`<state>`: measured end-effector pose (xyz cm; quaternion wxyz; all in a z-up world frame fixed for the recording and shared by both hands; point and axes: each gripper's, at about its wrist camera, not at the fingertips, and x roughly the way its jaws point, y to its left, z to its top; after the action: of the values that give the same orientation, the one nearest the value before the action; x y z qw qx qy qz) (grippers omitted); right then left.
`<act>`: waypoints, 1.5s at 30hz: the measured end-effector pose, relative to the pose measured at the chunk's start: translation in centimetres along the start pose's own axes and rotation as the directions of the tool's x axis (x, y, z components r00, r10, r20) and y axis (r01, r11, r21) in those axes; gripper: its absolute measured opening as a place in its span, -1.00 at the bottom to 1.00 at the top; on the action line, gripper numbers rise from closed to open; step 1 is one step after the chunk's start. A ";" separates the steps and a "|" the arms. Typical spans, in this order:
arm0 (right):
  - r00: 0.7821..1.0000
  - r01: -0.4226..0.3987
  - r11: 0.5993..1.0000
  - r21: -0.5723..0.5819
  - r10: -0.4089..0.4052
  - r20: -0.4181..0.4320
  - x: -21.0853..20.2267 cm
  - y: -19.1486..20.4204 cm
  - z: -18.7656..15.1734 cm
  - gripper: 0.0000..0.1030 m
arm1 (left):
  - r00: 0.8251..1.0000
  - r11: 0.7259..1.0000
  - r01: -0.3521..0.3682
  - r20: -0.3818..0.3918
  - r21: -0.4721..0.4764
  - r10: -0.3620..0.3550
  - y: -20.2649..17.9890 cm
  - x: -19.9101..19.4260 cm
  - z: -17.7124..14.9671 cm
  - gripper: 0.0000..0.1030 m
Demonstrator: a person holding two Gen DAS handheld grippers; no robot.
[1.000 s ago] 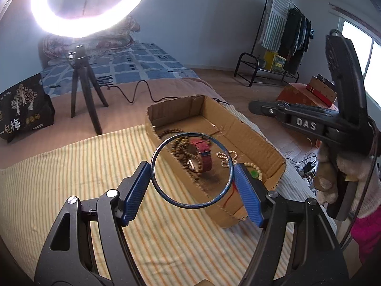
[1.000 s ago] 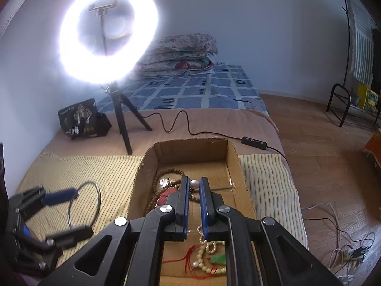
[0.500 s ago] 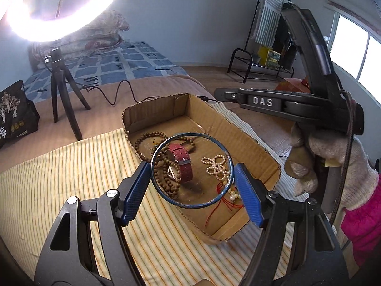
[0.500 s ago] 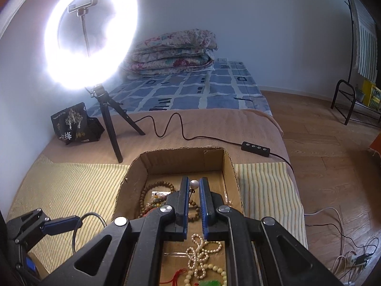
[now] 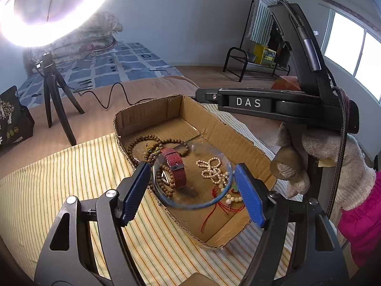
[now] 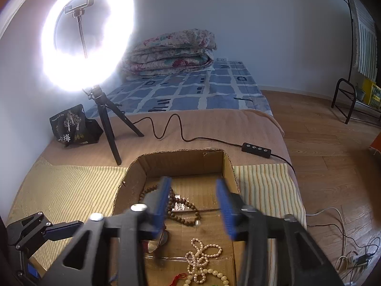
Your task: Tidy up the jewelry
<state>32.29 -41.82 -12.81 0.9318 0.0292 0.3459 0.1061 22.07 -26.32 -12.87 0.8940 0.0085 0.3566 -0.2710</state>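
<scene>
Between the blue pads of the left gripper (image 5: 191,174) a thin blue bangle (image 5: 195,205) is clamped across its width, blurred and tipped rather than upright. It hangs just above the near part of the cardboard box (image 5: 238,133). To finish this placement well, I would carry the bangle down close to the box floor before easing the pads apart, and aim beyond the pile, where the cardboard is bare, so it does not catch on a strand. Directly under the bangle lie one red-strapped watch (image 5: 175,166) and one knotted pearl strand (image 5: 214,169). Slightly nearer lies one pale bead bracelet (image 5: 232,197) with red cord. Farther off are loops of wooden beads (image 5: 140,140), at least two strands, though I cannot separate them. To the right, the right gripper (image 6: 194,202) hovers over the same box, its jaws opening with nothing between them.
</scene>
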 end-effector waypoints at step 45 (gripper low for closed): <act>0.974 0.200 0.980 0.013 -0.200 0.105 -13.7 9.9 -2.2 0.95 | 0.993 0.996 -0.068 0.102 0.061 0.062 2.1 -14.3 -1.3 0.56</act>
<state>18.97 -35.17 -4.39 0.9547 0.0009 0.2976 0.0096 13.75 -17.39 -5.03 0.9184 0.0354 0.3019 -0.2532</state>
